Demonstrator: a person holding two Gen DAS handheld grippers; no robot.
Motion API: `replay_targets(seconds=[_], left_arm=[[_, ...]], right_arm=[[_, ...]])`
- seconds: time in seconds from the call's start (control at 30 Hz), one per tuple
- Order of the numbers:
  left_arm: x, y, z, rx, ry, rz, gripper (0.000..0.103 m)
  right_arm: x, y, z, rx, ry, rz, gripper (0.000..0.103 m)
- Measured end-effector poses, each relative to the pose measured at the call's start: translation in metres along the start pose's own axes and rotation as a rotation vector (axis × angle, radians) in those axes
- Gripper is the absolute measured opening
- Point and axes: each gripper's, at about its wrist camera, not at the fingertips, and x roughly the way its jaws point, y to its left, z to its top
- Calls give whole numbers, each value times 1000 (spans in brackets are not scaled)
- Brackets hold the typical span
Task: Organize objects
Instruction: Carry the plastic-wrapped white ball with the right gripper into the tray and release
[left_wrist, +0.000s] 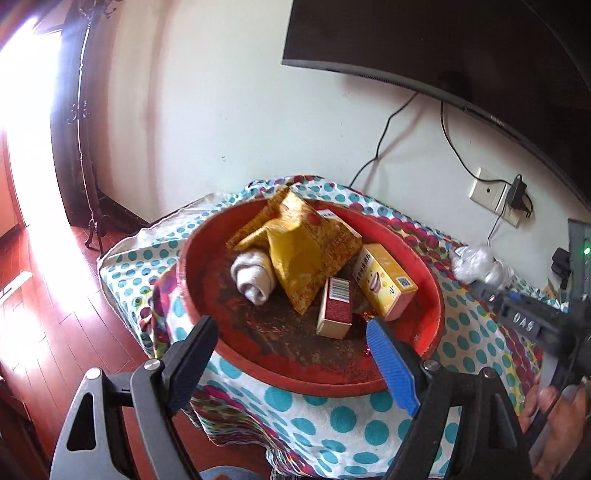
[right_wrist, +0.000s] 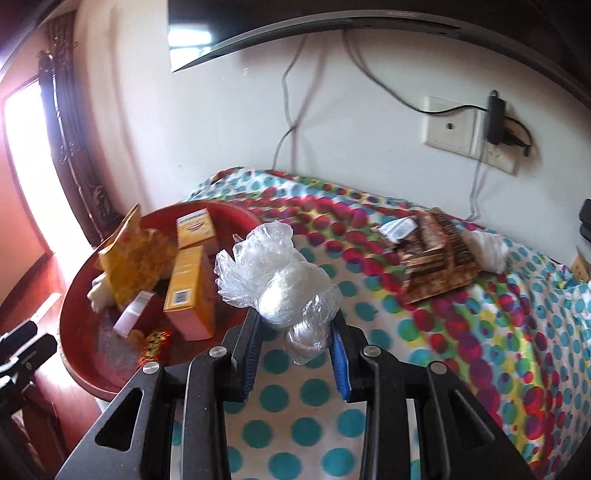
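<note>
On the left, the left hand-held gripper (left_wrist: 291, 354) is hovering over the near rim of the red tray (left_wrist: 207, 236) with its jaws standing wide apart and nothing between them. The tray is sitting on the dotted cloth (left_wrist: 317, 417) covering the worktop and is holding a rolled grey sock (left_wrist: 255, 275), a yellow snack bag (left_wrist: 295, 251), a small red box (left_wrist: 335, 308) and a yellow carton (left_wrist: 386, 280). To the right, the right hand-held gripper (right_wrist: 295, 332) is pinching a crumpled clear plastic bag (right_wrist: 273, 273), jaws closed in on its lower bunch, and holding it above the cloth just beside the tray's right edge. The step in hand looks like carrying this bag into the tray. Doing it well probably means moving it leftward high enough to clear the rim and the upright carton, aiming for the bare patch at the tray's front, and opening only once the bag is resting, since such light film may cling to the pads. Further right, a brown patterned packet (right_wrist: 436, 258) is lying on the cloth.
</note>
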Motion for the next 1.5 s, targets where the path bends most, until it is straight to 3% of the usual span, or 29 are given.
replay_targets(seconds=[0.2,0.37,1.03,1.27,1.5], left_arm=[[-12,34,2,-30,-36,77,85],[-8,43,0,-50,-32,71,85],[-7,42,0,-32,-27,86,85],[-10,47,2,-48,-33,89,85],[-10,54,4,-75,-36,92,85]], right_arm=[[8,66,-12,-65,20,79,31],[14,90,-19,-63,40,105,31],[56,130,-9,-70,98,95,31],[69,155,4,-130,103,102,31],[96,170,23,-202,129,45,32]])
